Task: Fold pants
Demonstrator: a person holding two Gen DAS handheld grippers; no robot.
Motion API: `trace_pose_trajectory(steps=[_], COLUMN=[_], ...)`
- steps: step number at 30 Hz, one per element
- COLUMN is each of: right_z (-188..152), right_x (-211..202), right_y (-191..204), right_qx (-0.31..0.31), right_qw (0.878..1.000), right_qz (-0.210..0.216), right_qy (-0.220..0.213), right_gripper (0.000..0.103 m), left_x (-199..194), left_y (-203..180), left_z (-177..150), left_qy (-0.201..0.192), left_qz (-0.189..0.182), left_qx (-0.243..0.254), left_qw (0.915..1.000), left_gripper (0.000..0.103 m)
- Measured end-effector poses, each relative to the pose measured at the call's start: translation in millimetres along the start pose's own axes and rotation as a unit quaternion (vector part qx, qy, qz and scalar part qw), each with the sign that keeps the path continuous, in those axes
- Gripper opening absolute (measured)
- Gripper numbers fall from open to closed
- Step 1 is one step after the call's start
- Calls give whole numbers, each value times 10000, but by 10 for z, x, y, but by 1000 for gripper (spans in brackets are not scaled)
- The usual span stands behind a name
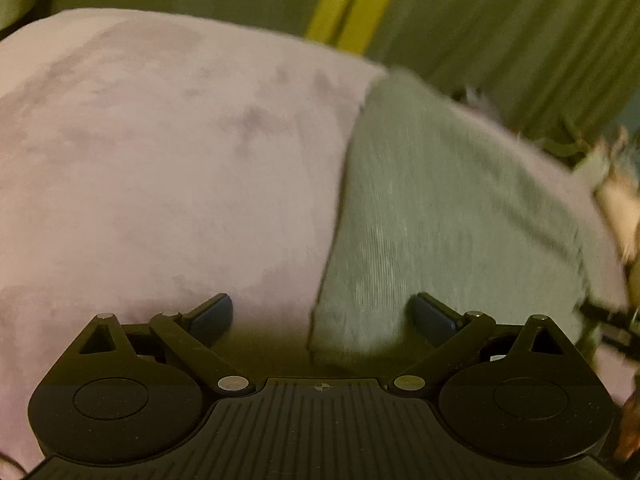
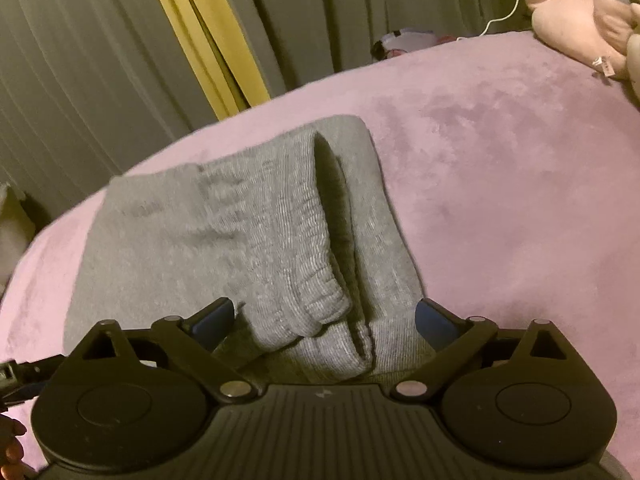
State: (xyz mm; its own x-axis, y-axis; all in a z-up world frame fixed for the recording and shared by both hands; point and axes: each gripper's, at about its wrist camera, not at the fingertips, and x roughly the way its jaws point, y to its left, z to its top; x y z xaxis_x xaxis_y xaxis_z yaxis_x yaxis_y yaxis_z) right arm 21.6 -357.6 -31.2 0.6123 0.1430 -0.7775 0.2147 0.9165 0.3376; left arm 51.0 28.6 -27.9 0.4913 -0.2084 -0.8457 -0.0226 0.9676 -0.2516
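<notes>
The grey ribbed pants (image 2: 248, 232) lie folded in a compact bundle on the pink bedspread (image 2: 500, 184). Their elastic waistband end curls up near my right gripper (image 2: 324, 320), which is open with the cloth lying between its blue pads, not clamped. In the left wrist view the pants (image 1: 440, 216) lie to the right, blurred by motion. My left gripper (image 1: 324, 316) is open and empty, its right pad over the cloth's near edge, its left pad over bare bedspread (image 1: 160, 152).
Grey curtains (image 2: 80, 60) with a yellow strip (image 2: 204, 36) hang behind the bed. Pink and grey plush toys (image 2: 580, 16) sit at the far right corner, with a white cable beside them. The bed's far edge runs just behind the pants.
</notes>
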Motion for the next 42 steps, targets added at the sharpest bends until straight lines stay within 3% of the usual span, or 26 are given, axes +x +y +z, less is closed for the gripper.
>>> trace_pose_trajectory(steps=[2,6,13,17,21,27,34,37,42], right_z=[18,102,166,205,258,336,366,426,525], right_x=[62,99,189,260,374,611,884,979,1035], right_y=[28,-33,-342,-556,-617,-779,-1023,-920,-611], right_qx=[-164,-319,344,819,801,995,1743,1547,880], right_qw=[9997,9991,9954,9880,9825,9662,9327,9348,9472], right_qz=[-93,-44,660,1092,1404,2026,2903,2956,2863], right_qy=[134,276,597,726,928,1245,1245,1215,1147], right_gripper=[99,99,99,99,99,99,99,99,99], left_x=[12,-7,30,50,98,308,670,798,1034], left_y=[-8,128,350,352,304,217,162,102,-121], left_z=[-25,17,93,125,167,290,553,691,879], left_qy=[91,90,42,63,136,480,828,884,1043], left_qz=[121,59,-307,-579,-838,-1169,-1965,-2277,-2309], left_qx=[52,-326,-903,-891,-749,-392,-473,-481,-382], left_qw=[9999,9994,9954,9943,9936,9912,9758,9685,9666], left_gripper=[101,101,100,100,100,101,102,102,102])
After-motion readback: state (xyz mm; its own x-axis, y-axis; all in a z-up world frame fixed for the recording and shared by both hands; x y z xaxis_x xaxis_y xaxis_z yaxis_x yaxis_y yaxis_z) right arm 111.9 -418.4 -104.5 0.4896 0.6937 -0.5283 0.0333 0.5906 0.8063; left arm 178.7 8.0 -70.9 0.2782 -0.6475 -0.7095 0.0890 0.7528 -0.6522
